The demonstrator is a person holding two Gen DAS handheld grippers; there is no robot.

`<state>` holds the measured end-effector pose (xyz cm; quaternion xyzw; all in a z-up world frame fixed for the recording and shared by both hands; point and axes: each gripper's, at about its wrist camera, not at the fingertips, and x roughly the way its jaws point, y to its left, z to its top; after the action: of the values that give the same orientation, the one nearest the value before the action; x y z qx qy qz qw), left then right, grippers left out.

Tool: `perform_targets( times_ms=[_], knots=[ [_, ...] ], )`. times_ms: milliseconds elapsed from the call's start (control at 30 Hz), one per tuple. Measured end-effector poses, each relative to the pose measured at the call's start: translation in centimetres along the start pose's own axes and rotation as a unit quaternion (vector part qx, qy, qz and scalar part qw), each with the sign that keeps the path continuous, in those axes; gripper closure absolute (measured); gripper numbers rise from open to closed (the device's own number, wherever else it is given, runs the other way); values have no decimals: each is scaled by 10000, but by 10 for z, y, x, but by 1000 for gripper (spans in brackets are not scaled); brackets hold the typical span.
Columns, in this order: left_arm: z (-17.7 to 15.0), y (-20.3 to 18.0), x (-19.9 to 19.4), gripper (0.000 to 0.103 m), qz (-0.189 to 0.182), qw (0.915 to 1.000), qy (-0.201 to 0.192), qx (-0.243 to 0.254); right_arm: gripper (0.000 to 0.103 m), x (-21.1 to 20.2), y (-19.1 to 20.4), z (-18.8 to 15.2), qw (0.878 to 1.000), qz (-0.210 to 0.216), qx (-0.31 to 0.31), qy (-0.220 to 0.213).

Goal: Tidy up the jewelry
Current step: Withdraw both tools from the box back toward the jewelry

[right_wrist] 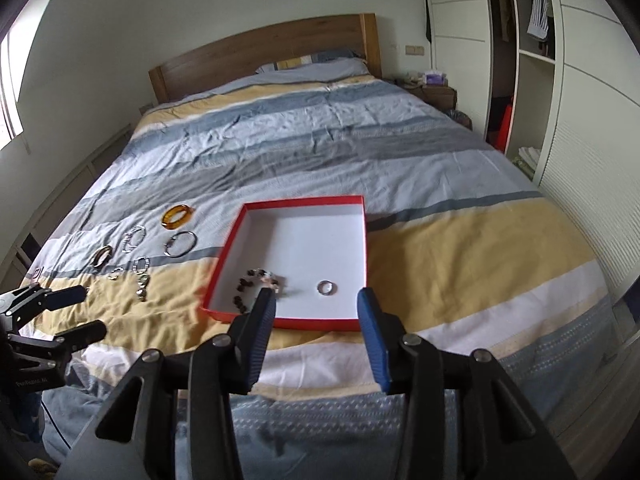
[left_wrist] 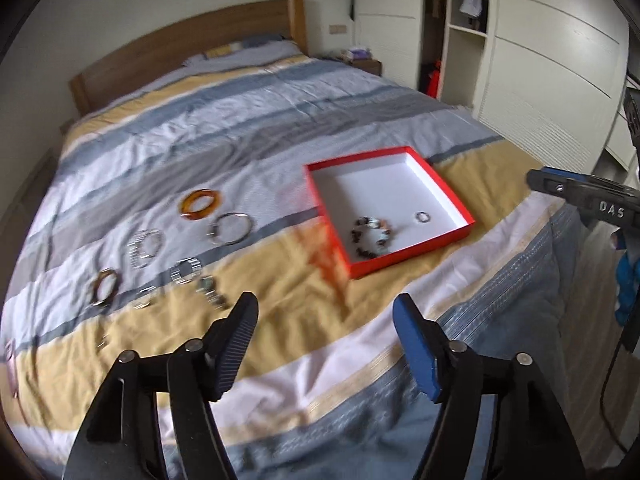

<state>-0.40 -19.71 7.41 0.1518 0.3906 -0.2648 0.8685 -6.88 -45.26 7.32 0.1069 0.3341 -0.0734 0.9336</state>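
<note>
A red box (right_wrist: 256, 216) with a white inside lies open on the striped bed cover (right_wrist: 460, 248); it serves as the landmark here. Inside it, near its front left corner, lies a dark beaded bracelet (left_wrist: 370, 238), and a small silver ring (right_wrist: 327, 287) lies apart from it toward the front right. To the left of the box, on the cover, the rest of the jewelry is spread out: an amber bangle (right_wrist: 177, 215) farthest back, a thin dark bangle (right_wrist: 181, 243) just in front of it and nearest the box, a silver link bracelet (right_wrist: 133, 239), a brown bangle (right_wrist: 101, 255), a smaller silver band (right_wrist: 141, 265), and a few small pieces nearer the front edge that are too blurred to name.

The right gripper (right_wrist: 316, 312) hangs above the front rim of the box, its jaws apart with nothing between them; the ring and bracelet lie just beyond its fingertips. The left gripper (left_wrist: 325, 312) is in front of the box and to its left, its jaws wide apart and empty, with the loose jewelry ahead on its left.
</note>
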Motion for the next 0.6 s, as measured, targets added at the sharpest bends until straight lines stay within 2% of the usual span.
perform_targets(
  times_ms=[267, 467, 600],
  knots=[
    [-55, 65, -88, 20, 746, 9933, -460, -753, 62, -49, 43, -5, 9986, 348, -223, -339],
    [-98, 101, -128, 20, 1219, 9818, -637, -1311, 62, -71, 80, -9, 9954, 565, -612, -482],
    [-129, 122, -147, 20, 1544, 9708, -745, -1679, 61, -80, 95, -9, 9933, 680, -754, -551]
  ],
)
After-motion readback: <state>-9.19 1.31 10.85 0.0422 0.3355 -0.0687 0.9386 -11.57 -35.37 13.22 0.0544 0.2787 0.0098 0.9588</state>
